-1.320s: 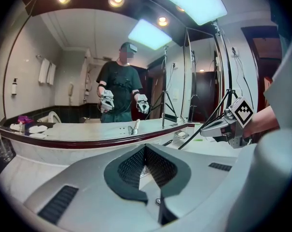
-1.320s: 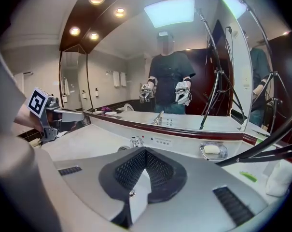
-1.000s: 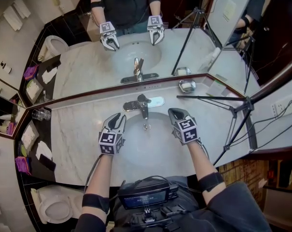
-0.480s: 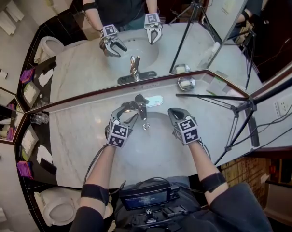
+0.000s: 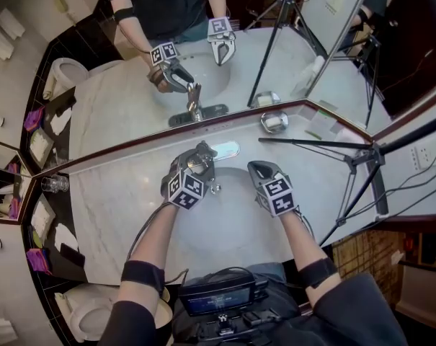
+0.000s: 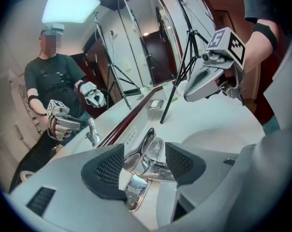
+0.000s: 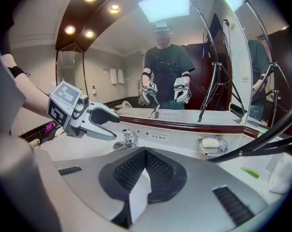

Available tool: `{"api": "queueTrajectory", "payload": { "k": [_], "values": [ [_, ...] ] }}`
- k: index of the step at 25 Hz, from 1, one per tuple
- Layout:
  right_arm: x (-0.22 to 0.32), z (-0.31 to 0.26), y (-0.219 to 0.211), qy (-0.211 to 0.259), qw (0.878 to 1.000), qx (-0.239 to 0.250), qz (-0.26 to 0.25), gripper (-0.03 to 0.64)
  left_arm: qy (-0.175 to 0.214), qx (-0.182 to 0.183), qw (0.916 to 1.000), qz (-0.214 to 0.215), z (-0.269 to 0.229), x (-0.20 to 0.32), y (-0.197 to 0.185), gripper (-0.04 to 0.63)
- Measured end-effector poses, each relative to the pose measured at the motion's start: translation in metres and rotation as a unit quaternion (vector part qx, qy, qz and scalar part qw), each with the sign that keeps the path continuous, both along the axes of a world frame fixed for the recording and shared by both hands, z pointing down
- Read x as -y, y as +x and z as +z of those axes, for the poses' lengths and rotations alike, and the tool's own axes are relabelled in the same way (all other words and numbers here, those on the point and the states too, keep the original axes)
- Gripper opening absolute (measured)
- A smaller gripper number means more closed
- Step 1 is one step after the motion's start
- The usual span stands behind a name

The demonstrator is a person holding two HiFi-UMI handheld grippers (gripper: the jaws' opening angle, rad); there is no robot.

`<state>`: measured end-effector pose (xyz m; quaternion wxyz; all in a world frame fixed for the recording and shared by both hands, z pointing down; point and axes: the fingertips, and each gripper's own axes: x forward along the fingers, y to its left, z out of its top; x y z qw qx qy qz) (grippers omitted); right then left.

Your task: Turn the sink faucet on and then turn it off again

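The chrome faucet (image 5: 211, 170) stands behind the white basin (image 5: 225, 215) on its base plate (image 5: 225, 151). My left gripper (image 5: 194, 160) reaches in from the left. Its jaws are opening and stand on either side of the faucet's lever. In the left gripper view the lever (image 6: 146, 148) lies between the two black pads (image 6: 103, 170) of the left gripper (image 6: 143, 162), and neither pad presses on it. My right gripper (image 5: 258, 170) hovers over the basin's right side, shut and empty. Its pads (image 7: 131, 170) meet in the right gripper view, where the faucet (image 7: 129, 138) shows ahead, left of centre.
A mirror runs along the back of the marble counter (image 5: 117, 200). A soap dish (image 5: 274, 122) sits behind the faucet to the right. A black tripod (image 5: 351, 163) stands over the counter's right end. There is a glass (image 5: 52, 184) at far left and a toilet (image 5: 84, 310) below.
My left gripper moved from the basin's left rim up and right to the faucet, rolled, and its jaws opened around the lever. The right gripper stayed still.
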<state>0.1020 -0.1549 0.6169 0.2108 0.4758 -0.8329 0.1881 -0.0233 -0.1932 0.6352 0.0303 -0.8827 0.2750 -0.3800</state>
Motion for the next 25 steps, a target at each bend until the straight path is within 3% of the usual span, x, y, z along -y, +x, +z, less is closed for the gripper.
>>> {"api": "queueTrajectory", "payload": {
  "k": [10,25],
  "values": [
    [-0.002,0.007,0.01,-0.012,1.0,0.003,0.012,0.018,0.012,0.057,0.9972,0.047,0.028,0.004,0.025,0.235],
    [-0.002,0.013,0.004,-0.019,1.0,0.008,0.01,0.018,0.029,0.081,0.9951,0.049,0.039,0.004,0.03,0.176]
  ]
}}
